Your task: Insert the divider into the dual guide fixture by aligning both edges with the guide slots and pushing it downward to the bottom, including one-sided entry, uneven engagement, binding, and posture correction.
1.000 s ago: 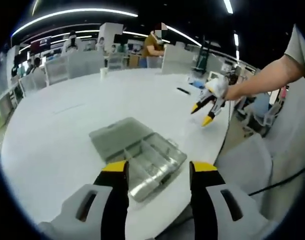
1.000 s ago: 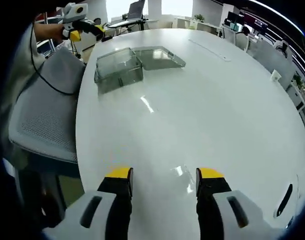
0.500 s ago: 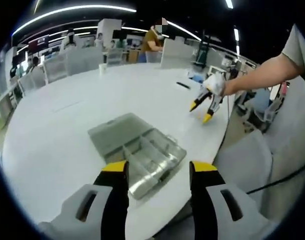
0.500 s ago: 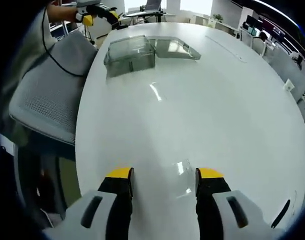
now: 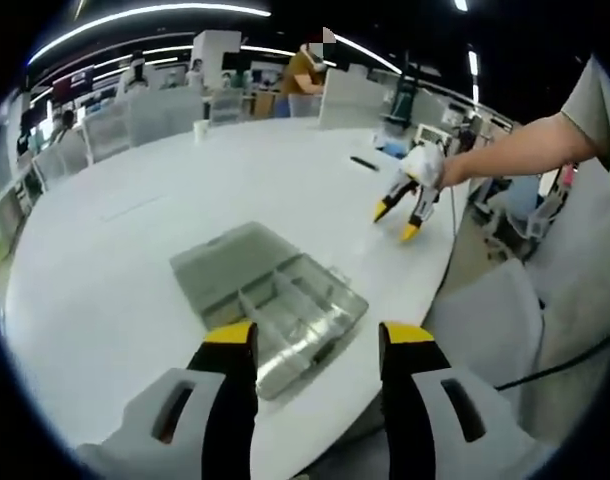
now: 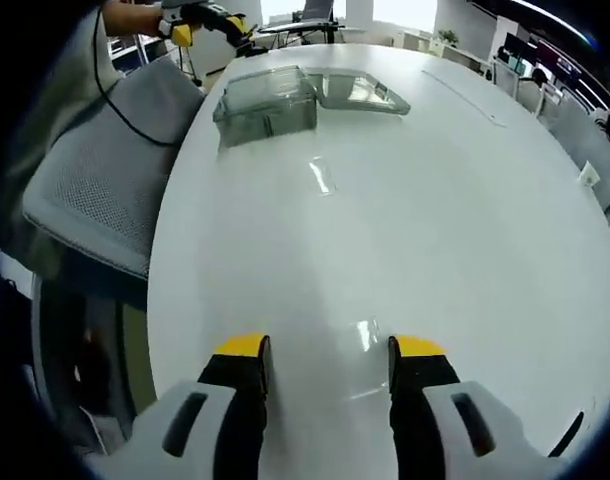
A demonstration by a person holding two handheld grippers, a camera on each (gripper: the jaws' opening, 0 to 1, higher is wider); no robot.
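Divider not identifiable as a loose part; the clear compartment box (image 5: pixel 270 312), lid laid flat beside it, is seen at the table (image 5: pixel 105 280) edge nearest the person, long axis running along that edge. Left gripper (image 5: pixel 317 340) is held wide and empty just above it, clearly the nearer. Right gripper (image 6: pixel 328 352), also wide and empty, is held well apart farther down the same edge, box (image 6: pixel 267 100) straight ahead of it.

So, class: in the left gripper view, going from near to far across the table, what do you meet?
Left gripper → clear compartment box with open lid → right gripper → black pen → white cup.
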